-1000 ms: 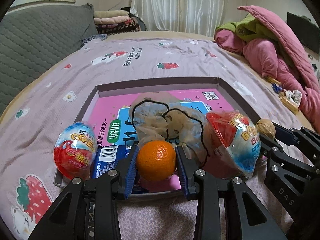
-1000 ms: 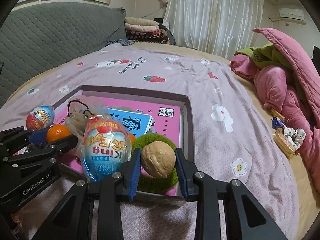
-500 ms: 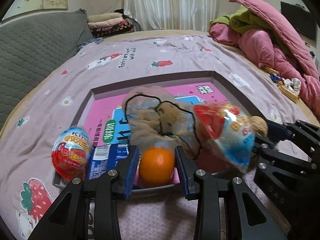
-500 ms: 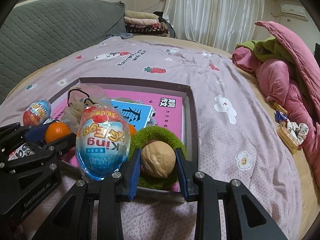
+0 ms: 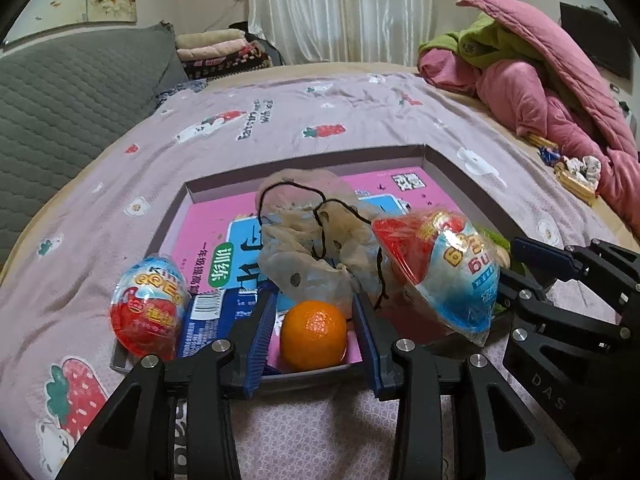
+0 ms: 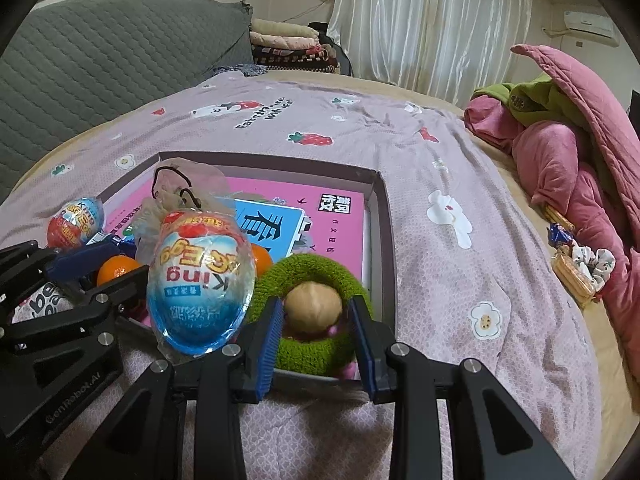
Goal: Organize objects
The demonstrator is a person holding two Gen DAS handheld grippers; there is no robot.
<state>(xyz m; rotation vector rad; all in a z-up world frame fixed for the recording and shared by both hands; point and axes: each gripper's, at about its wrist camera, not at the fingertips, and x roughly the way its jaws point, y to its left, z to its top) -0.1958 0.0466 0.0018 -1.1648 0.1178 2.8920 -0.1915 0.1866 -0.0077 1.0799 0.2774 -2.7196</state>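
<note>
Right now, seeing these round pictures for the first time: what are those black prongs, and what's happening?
No robot: a person holds a gripper in each hand, with a camera looking forward along it. One picture is from the left gripper, one from the right gripper. A shallow box on the bed holds two wrapped toy eggs, a gauzy pouch and a green fuzzy ring. The left jaws have just been opening; the orange lies free between them. The walnut sits in the ring, seemingly loose too.

Home bedroom: bed (image 6: 420, 152) under strawberry-print sheet, rumpled pink quilt (image 6: 580, 152), folded blankets (image 6: 288, 42), white curtains (image 6: 432, 20), wall air conditioner (image 6: 588, 24).
</note>
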